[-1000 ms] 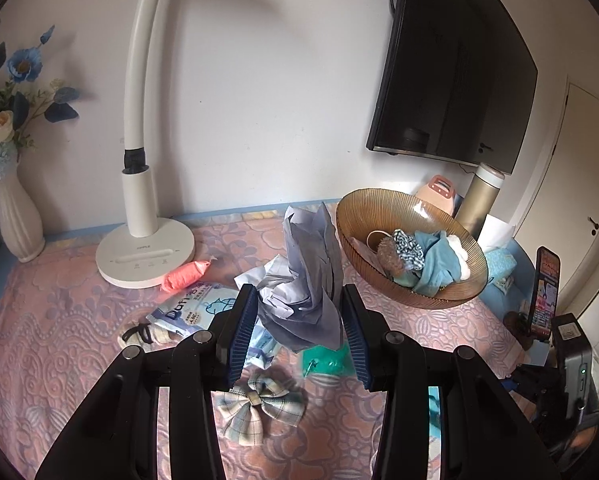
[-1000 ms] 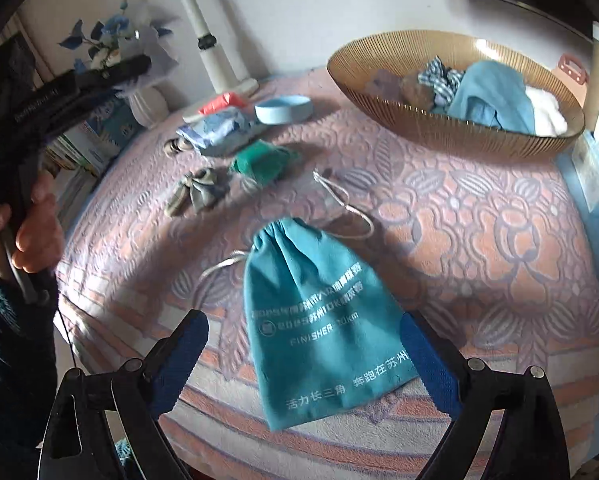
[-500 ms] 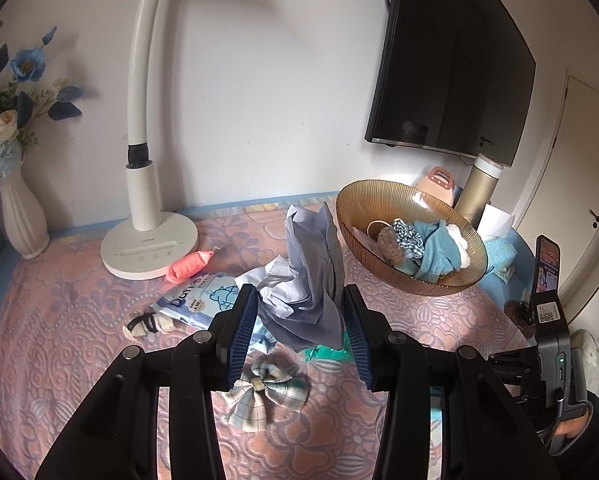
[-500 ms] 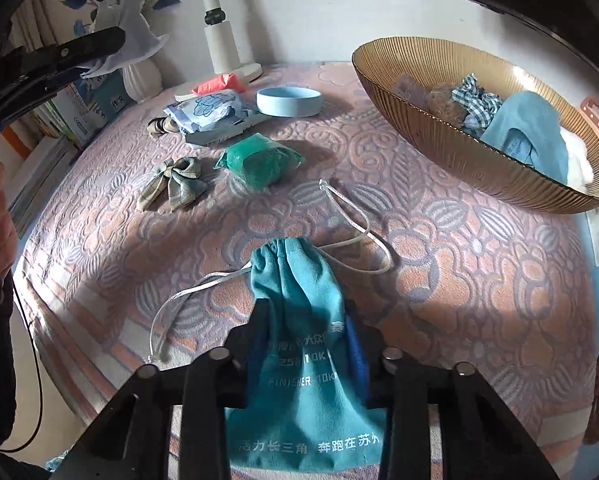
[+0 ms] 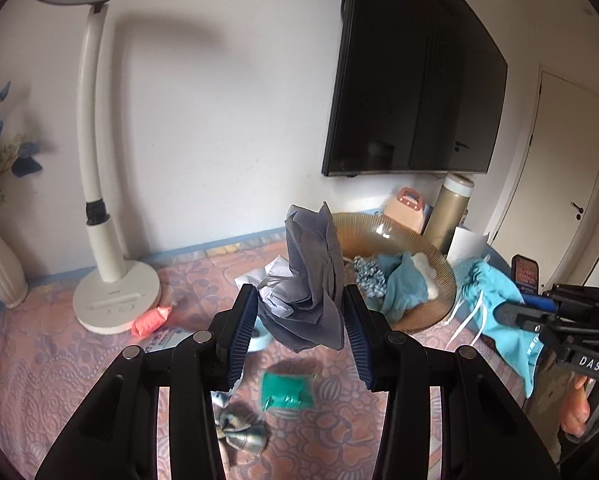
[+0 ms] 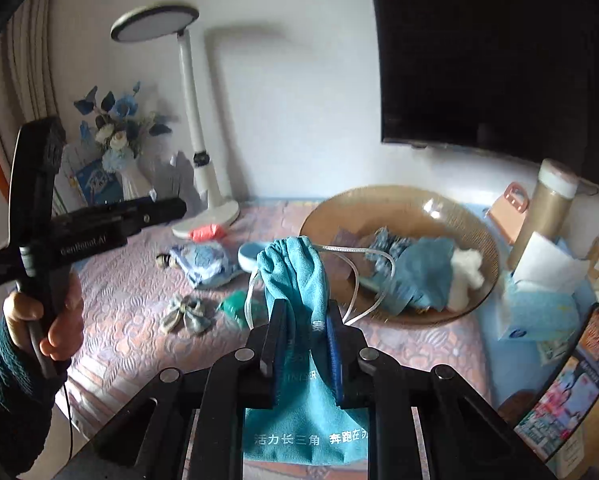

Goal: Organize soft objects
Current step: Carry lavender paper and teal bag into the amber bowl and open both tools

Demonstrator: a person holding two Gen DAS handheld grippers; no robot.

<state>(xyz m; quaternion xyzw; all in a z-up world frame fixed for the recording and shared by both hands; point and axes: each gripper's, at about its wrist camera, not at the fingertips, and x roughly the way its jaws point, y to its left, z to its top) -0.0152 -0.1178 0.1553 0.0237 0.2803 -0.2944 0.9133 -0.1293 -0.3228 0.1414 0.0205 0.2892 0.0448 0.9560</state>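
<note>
My left gripper point(image 5: 299, 316) is shut on a crumpled grey cloth point(image 5: 313, 284) and holds it in the air in front of the amber glass bowl point(image 5: 427, 248). My right gripper point(image 6: 305, 328) is shut on a teal drawstring bag point(image 6: 299, 276) lifted off the table, its white cord point(image 6: 363, 276) hanging toward the bowl point(image 6: 415, 204). The bag also shows at the right of the left wrist view point(image 5: 499, 304). The bowl holds teal, white and checked soft items. On the pink tablecloth lie a green pouch point(image 5: 287, 390), a plaid bow point(image 5: 243, 432) and an orange-red packet point(image 5: 151, 320).
A white desk lamp point(image 5: 115, 300) and a vase of flowers point(image 5: 3, 268) stand at the back left. A wall TV point(image 5: 415, 80), a gold flask point(image 6: 547, 208), a tissue box point(image 6: 535, 312) and a phone point(image 5: 525, 276) are at the right. A light blue dish point(image 6: 251, 254) sits by the bowl.
My right gripper closed on the teal bag and lifted it off the table toward the bowl. My left gripper, still holding the grey cloth, rose and moved nearer the bowl.
</note>
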